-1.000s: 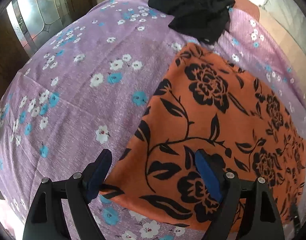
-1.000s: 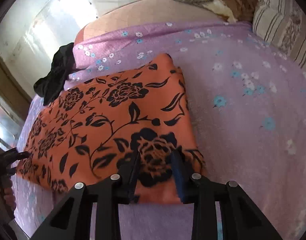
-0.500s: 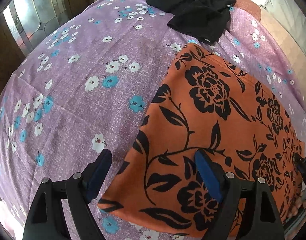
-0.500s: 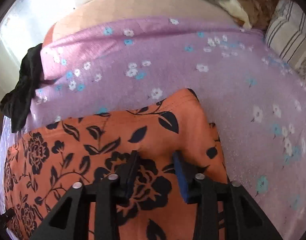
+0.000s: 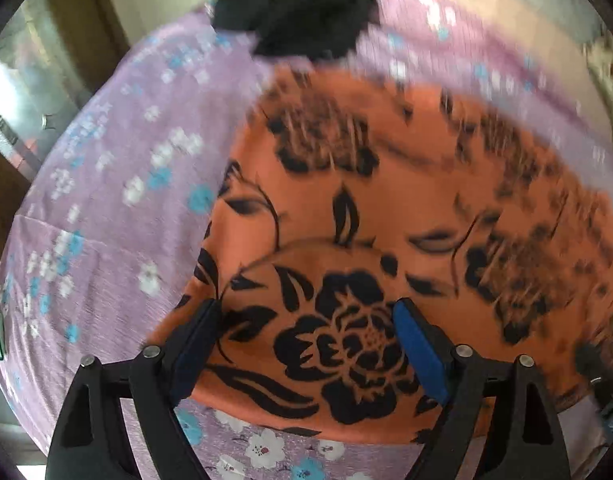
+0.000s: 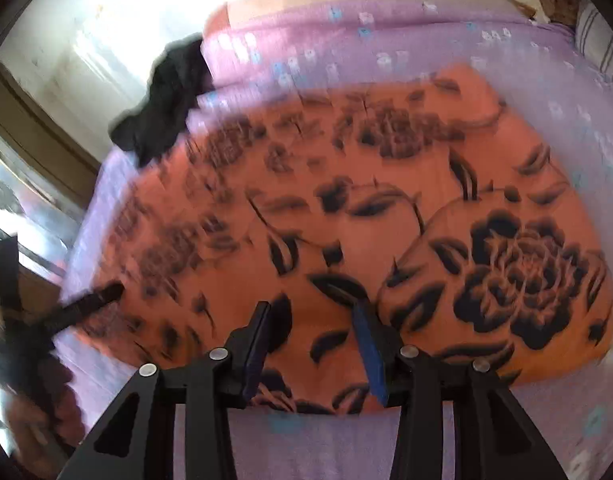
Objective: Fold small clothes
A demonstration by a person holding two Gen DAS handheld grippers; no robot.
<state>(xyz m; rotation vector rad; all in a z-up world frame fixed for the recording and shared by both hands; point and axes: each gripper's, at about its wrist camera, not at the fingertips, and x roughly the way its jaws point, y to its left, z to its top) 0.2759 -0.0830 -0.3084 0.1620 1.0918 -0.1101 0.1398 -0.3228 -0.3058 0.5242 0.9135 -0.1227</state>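
Observation:
An orange garment with black flowers lies on the purple flowered bedsheet; both views are blurred by motion. In the left wrist view my left gripper stands open over the garment's near edge, where a rounded fold bulges between its fingers. In the right wrist view the garment fills the middle, with a raised fold at the right. My right gripper is open over the near edge, nothing held. The left gripper's fingers show at the left.
A crumpled black garment lies at the far end of the bed, also seen in the right wrist view. A glass door stands left. A striped pillow lies far right. The bed edge runs along the left.
My right gripper has opened and let go of the garment, which now lies folded over. Both grippers have shifted over the near edge; the left stays open.

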